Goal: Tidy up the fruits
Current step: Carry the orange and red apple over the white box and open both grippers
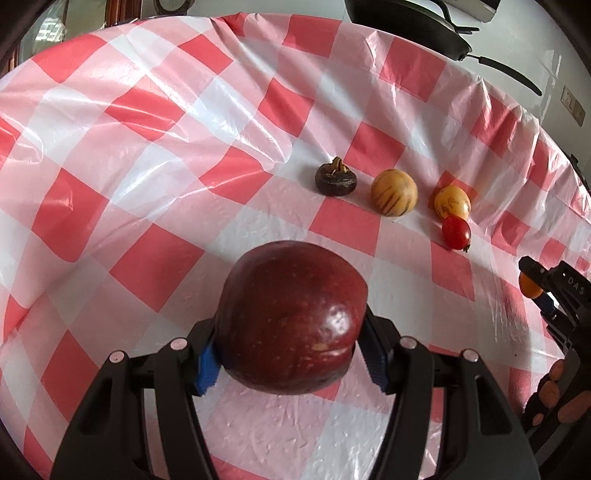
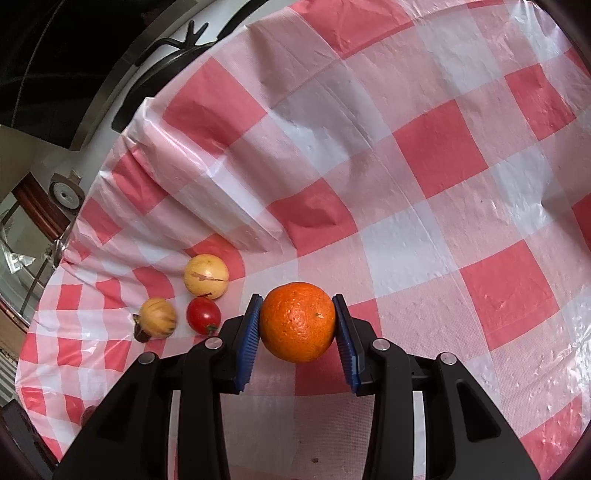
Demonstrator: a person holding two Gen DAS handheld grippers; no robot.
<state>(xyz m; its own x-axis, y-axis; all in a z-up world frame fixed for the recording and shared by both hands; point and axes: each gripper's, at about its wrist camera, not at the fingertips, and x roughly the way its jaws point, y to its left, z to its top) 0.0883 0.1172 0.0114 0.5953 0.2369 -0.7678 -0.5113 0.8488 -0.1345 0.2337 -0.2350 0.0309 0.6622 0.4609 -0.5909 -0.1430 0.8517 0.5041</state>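
My left gripper is shut on a large dark red apple, held just over the checked tablecloth. Beyond it lie a dark brown mangosteen, a striped yellow fruit, a smaller yellow fruit and a red cherry tomato. My right gripper is shut on an orange, its blue pads pressing both sides. In the left wrist view that gripper shows at the right edge with the orange in it. The tomato, yellow fruit and striped fruit lie left of it.
A dark pan with a long handle sits past the table's far edge. The cloth is wrinkled and drapes over the table edge near the fruits. A person's gloved hand holds the right gripper at the right border.
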